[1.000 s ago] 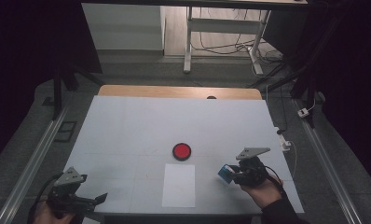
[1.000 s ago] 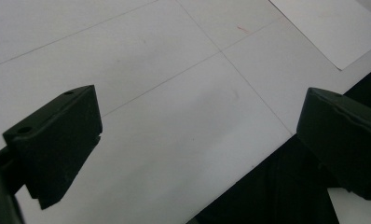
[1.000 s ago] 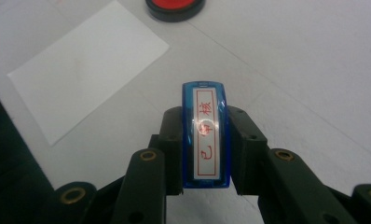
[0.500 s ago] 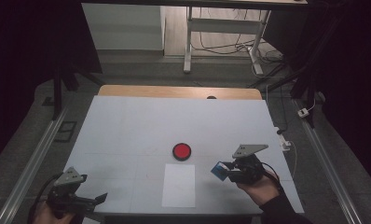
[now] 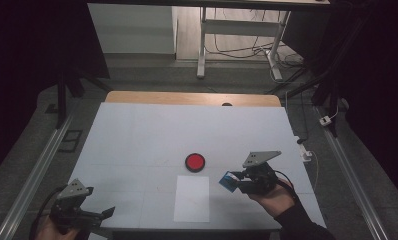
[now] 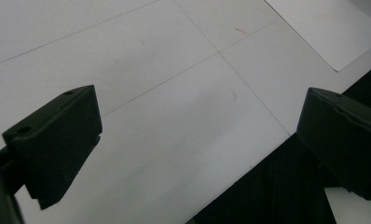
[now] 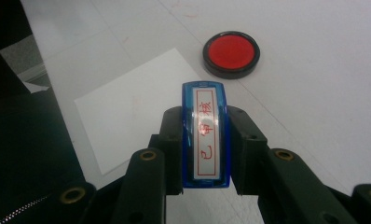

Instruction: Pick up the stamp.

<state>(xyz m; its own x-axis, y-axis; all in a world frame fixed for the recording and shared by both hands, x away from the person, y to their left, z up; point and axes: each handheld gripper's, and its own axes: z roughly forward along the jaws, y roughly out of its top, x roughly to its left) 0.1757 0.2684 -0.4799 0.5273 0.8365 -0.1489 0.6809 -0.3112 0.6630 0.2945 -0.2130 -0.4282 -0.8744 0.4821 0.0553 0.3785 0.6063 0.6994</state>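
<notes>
My right gripper (image 7: 205, 140) (image 5: 235, 182) is shut on a blue rectangular stamp (image 7: 205, 135) (image 5: 230, 181) with red characters on its white label. It hangs above the table, just right of a white sheet of paper (image 5: 192, 198) (image 7: 127, 102). A round red ink pad in a black case (image 5: 195, 162) (image 7: 231, 53) lies beyond the sheet. My left gripper (image 5: 99, 215) (image 6: 197, 140) sits at the table's front left corner, its jaws wide apart over bare table with nothing between them.
The white tabletop (image 5: 152, 135) has a wooden strip (image 5: 187, 98) along its far edge. Metal rails (image 5: 34, 175) run along both sides on the floor. A desk frame and cables (image 5: 237, 45) stand beyond the table.
My right gripper has moved left toward the paper and risen a little, carrying the blue stamp. The left gripper has stayed where it was.
</notes>
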